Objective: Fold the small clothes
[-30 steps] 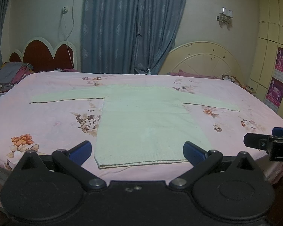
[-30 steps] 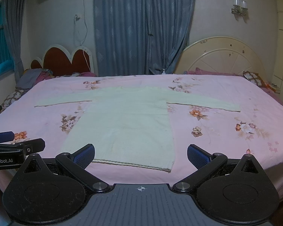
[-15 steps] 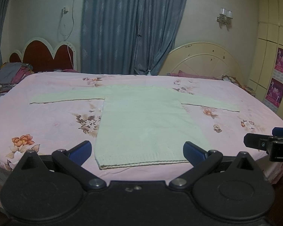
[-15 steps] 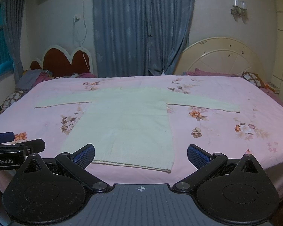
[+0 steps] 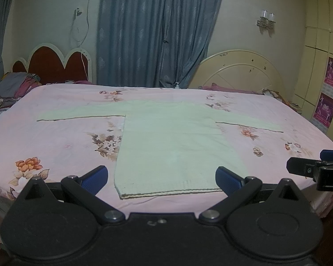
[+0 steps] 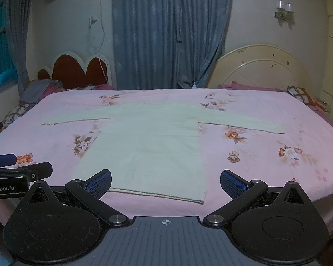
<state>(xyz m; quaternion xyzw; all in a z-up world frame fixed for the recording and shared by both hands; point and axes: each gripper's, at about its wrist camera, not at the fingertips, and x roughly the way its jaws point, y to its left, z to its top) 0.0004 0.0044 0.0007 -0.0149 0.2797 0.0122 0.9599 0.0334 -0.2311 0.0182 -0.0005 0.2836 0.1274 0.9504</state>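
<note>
While I am holding both tools low at the near edge of the bed, these lines are telling what is in front of me.

Left gripper: I am holding my left gripper (image 5: 161, 178) with its blue-padded fingers (image 5: 95, 177) spread wide, nothing between them; it is hanging just short of the sweater's hem, not touching it.

Right gripper: I am keeping my right gripper (image 6: 165, 182) spread wide too, gripping nothing, its pads (image 6: 230, 184) sitting either side of the hem from this camera. From the left wrist camera it is showing at 3 o'clock (image 5: 317, 170).

Sweater: a pale green knitted sweater (image 5: 173, 141) is lying flat on the bed, hem toward me at 6 o'clock, neck away at 12 o'clock. One sleeve (image 5: 82, 113) is stretching out toward 9 o'clock, the other sleeve (image 5: 248, 123) toward 3 o'clock. It is lying unfolded.

Bed: a pink sheet (image 5: 44, 137) with flower prints is covering the bed under the sweater.

Background at 12 o'clock: grey-blue curtains (image 6: 166, 33) are hanging behind the bed, with a small pump bottle (image 6: 194, 85) standing at their foot.

Background at 10 o'clock: a red scalloped headboard (image 6: 77, 71) is standing against the wall, with bundled clothes (image 6: 40, 88) piled beside it.

Background at 2 o'clock: a cream rounded headboard (image 6: 262, 66) is leaning there, under a wall lamp (image 6: 283, 10).
</note>
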